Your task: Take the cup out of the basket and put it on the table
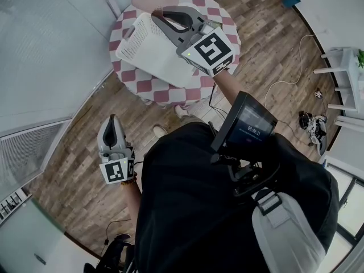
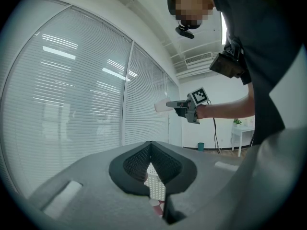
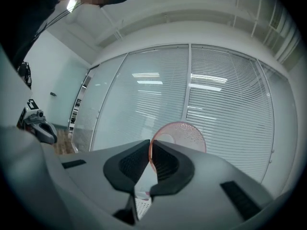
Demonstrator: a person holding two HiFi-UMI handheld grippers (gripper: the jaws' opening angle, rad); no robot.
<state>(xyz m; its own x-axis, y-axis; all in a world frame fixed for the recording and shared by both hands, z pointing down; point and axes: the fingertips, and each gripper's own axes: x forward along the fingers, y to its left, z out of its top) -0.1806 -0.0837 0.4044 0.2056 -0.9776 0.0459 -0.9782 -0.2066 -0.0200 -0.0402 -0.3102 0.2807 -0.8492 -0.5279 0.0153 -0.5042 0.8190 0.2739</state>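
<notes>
The right claw (image 3: 149, 145) was clamped on the cup (image 3: 184, 133). Its two dark pads were closed on the wall of the cup just under the rim, one pad inside and one outside. The cup was pink and half transparent, with a round open mouth, and its wall had a fine dotted texture. In the right gripper view its mouth faced the camera, so the cup lay on its side in the grip, with the window blinds (image 3: 225, 109) behind it.

In the head view the cup was in the air, above the far edge of the basket (image 1: 142, 44) and not touching it. The basket was white with small holes in its walls. It stood on the round bench (image 1: 142, 87), which was covered with a red and white checked cloth (image 1: 219, 11). In the left gripper view the cup looked pale at the tip of the right claw, which was held level.

The left claw (image 1: 112, 119) was low at the person's side, over the wooden floor (image 1: 74, 169), well apart from the bench. Its pads were together with nothing between them.
</notes>
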